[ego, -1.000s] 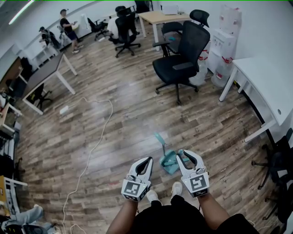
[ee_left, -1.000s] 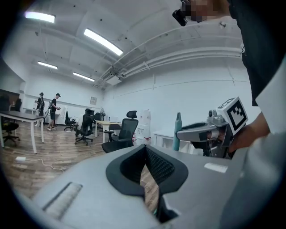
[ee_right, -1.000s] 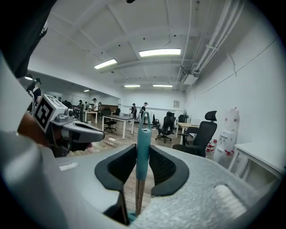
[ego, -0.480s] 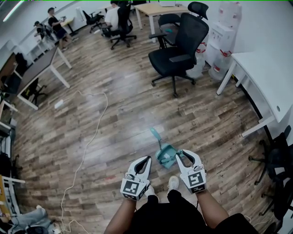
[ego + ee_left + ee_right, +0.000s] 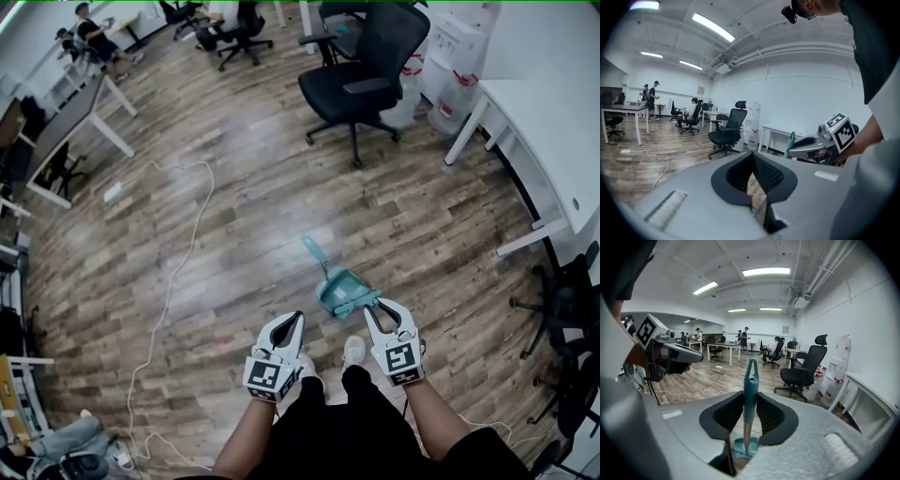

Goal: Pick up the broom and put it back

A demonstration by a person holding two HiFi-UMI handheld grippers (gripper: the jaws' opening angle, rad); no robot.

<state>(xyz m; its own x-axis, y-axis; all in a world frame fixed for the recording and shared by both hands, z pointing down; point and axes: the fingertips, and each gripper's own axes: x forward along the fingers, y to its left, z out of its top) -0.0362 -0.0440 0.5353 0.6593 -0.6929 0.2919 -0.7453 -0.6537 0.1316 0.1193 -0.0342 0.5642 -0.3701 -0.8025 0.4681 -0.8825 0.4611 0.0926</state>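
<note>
Starting at the right gripper (image 5: pixel 750 404): held open, clamping nothing, aimed at the upright teal broom (image 5: pixel 750 380), visible through the gap but beyond the pads. Same at the left gripper (image 5: pixel 754 183): released, empty, only floor showing through the slot. Further out: broom standing in its dustpan (image 5: pixel 345 292) on the wooden floor (image 5: pixel 234 216), just ahead of the right gripper. Judged as approach stage only; grasp, lift and return all outstanding.

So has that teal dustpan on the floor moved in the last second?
No. The teal dustpan keeps its spot below the black office chair; the whole floor slid up the head view together, so the camera tipped.
</note>
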